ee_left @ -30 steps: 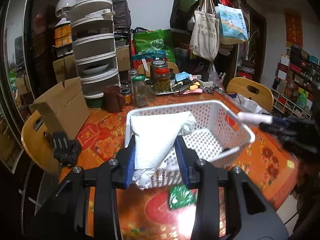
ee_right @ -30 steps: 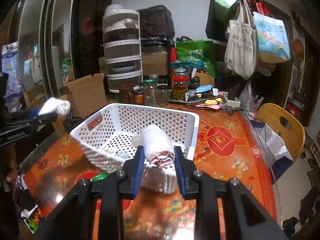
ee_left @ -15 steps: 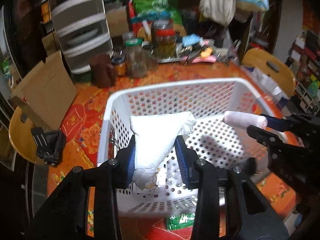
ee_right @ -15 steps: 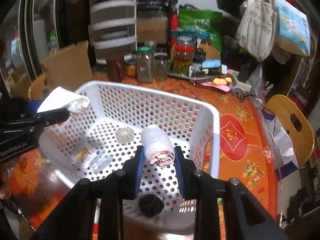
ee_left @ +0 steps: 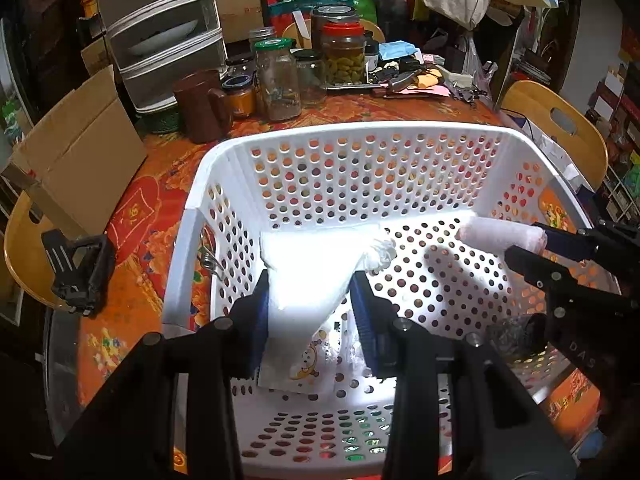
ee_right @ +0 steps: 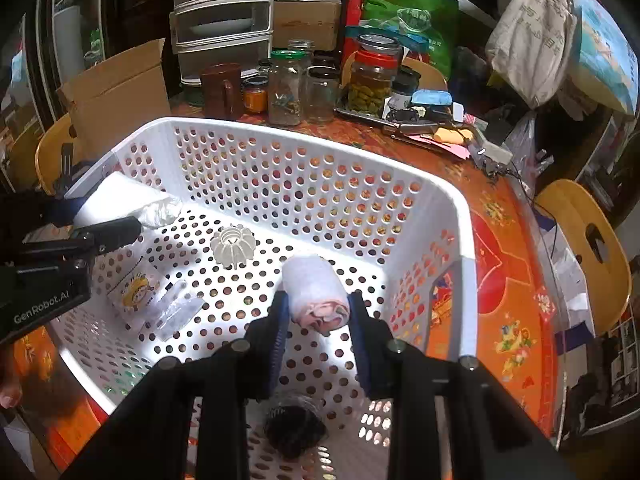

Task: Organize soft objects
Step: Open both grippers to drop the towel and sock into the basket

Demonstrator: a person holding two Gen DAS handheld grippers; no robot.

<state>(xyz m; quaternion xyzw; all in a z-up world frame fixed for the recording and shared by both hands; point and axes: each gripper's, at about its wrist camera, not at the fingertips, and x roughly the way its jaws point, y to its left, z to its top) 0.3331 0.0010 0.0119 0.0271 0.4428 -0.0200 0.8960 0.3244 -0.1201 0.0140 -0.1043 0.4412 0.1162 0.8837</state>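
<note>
A white perforated basket (ee_left: 360, 132) (ee_right: 466, 240) stands on the orange patterned table. My left gripper (ee_left: 312, 296) is shut on a white folded cloth (ee_left: 308, 268) and holds it inside the basket above the floor; it also shows in the right wrist view (ee_right: 120, 200). My right gripper (ee_right: 316, 312) is shut on a rolled pinkish-white cloth (ee_right: 314, 288) inside the basket near its right wall; the roll also shows in the left wrist view (ee_left: 500, 238).
On the basket floor lie a small cartoon packet (ee_right: 134, 298), a clear wrapper (ee_right: 176, 310), a white ribbed cap (ee_right: 233, 246) and a dark round thing (ee_right: 294, 428). Jars (ee_left: 280, 80), a brown mug (ee_left: 202, 106), a drawer unit (ee_left: 160, 36), cardboard (ee_left: 76, 152) and chairs (ee_left: 560, 128) surround it.
Both grippers have moved forward and down over the basket rim into the basket, each still holding its cloth. The basket now fills both views.
</note>
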